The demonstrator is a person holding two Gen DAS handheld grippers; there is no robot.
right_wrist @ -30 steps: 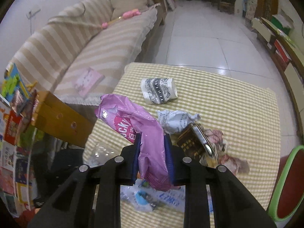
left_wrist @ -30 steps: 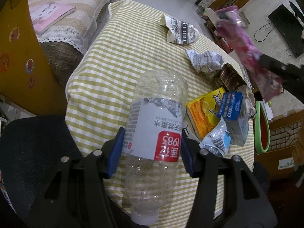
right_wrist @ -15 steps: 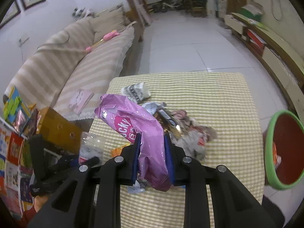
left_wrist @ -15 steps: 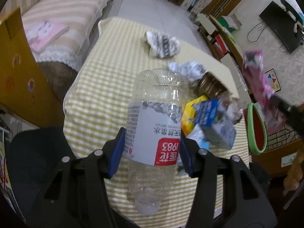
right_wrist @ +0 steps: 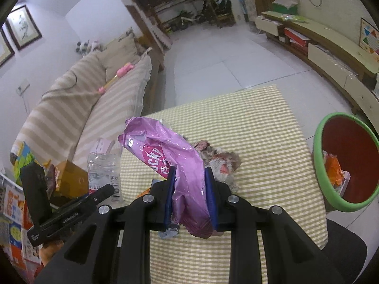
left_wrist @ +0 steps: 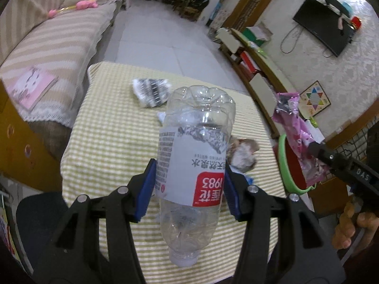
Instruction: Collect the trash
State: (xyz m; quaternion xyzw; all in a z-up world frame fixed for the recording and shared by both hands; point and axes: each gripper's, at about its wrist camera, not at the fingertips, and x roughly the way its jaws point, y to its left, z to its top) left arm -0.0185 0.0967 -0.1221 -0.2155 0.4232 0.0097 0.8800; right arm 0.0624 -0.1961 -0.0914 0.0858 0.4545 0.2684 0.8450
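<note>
the left gripper [left_wrist: 189, 184] is clamped on an empty clear plastic bottle [left_wrist: 194, 165], its blue pads pressing the white-and-red label from both sides. the bottle points cap end toward the camera and base away, held up above the table [left_wrist: 106, 130], which is covered in a yellow checked cloth. in the right wrist view the same bottle [right_wrist: 104, 172] shows at the left, off the table's near left corner.

the right gripper [right_wrist: 189, 194] is closed tight on a crumpled pink snack bag [right_wrist: 170, 156], the bag pinched between the two blue pads and bulging out above and below them. in the left wrist view this bag [left_wrist: 298, 137] hangs in the air at the right, in front of the bin [left_wrist: 284, 165].

the bin [right_wrist: 319, 142] is red inside with a green rim and stands just beside the table's right edge; some orange and white scraps lie at its bottom.

on the cloth lie a pile of crumpled wrappers [right_wrist: 220, 163] near the middle and a black-and-white patterned wrapper [left_wrist: 151, 92] toward the far end. a striped sofa [right_wrist: 83, 108] runs along the left of the table, and a person's hand [left_wrist: 355, 227] grips the right gripper's handle.
</note>
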